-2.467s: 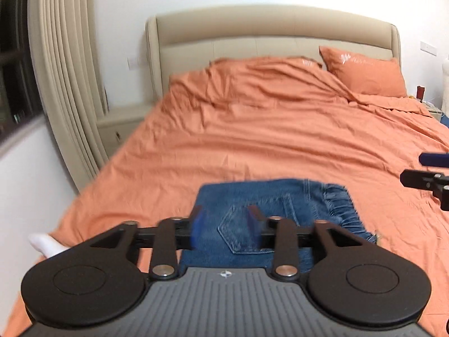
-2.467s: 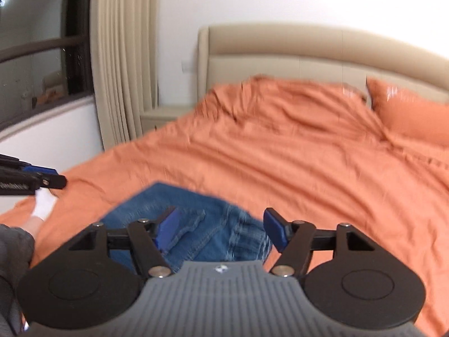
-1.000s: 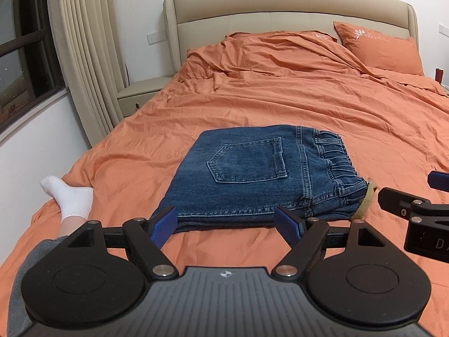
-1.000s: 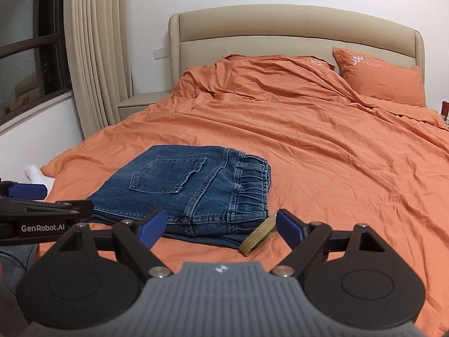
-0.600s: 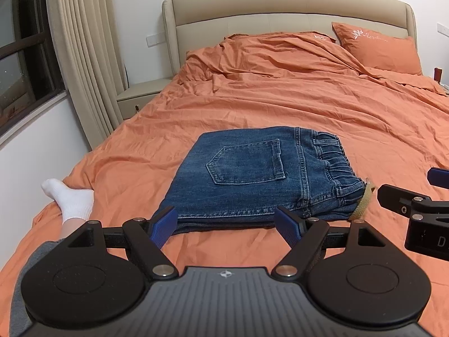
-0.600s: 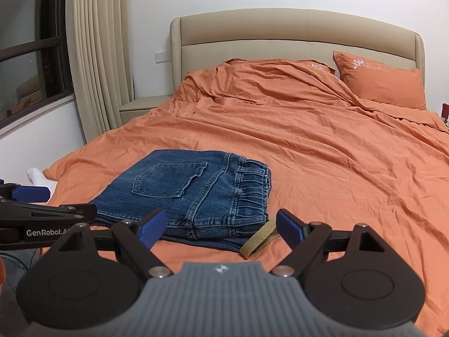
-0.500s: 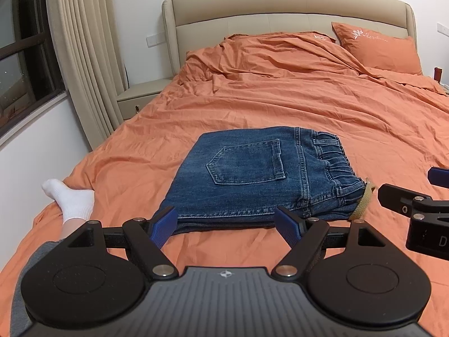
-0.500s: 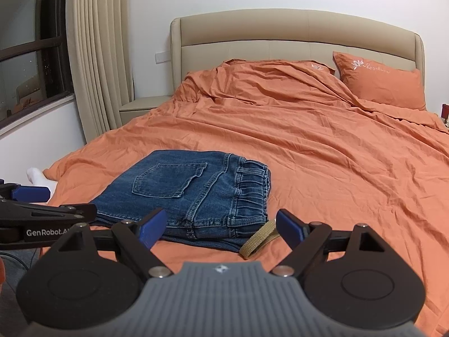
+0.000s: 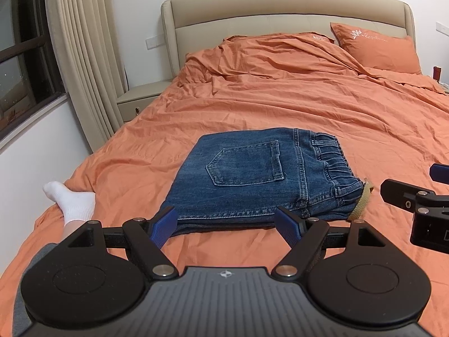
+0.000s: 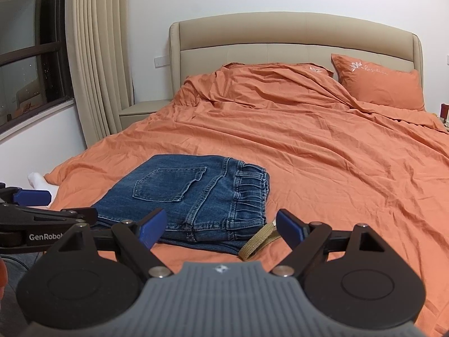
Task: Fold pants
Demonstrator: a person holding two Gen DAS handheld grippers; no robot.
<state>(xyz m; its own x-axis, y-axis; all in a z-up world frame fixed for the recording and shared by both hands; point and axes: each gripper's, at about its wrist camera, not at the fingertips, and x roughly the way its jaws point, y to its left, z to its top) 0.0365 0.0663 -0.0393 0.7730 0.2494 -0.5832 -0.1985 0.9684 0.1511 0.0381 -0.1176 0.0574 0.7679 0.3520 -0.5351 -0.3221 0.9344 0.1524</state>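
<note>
Denim jeans [image 9: 261,177], folded into a flat blue rectangle with a back pocket facing up, lie on the orange bedspread [image 9: 280,106] toward the foot of the bed in the left wrist view. The left gripper [image 9: 227,226] hangs just short of the jeans' near edge, its blue-tipped fingers spread wide and holding nothing. The lower folded layers are hidden under the top one. A tan belt end [image 9: 362,202] pokes out at the jeans' right corner; the rest of it is tucked out of sight. To the right of the jeans, part of the right gripper [image 9: 415,199] is cut off by the frame edge. To the left of the jeans, a foot in a white sock [image 9: 70,199] rests on the bedspread, the leg mostly hidden behind the gripper body.

From the right wrist view, the jeans [image 10: 196,199] sit left of centre, and the right gripper [image 10: 221,226] hovers before their near right corner, fingers wide apart and empty. The belt end [image 10: 256,243] lies between those fingers. The left gripper [image 10: 47,213] enters from the left, partly cropped.

Compared with half a second ago, nothing has visibly shifted: jeans, belt end and both grippers keep the same places.
</note>
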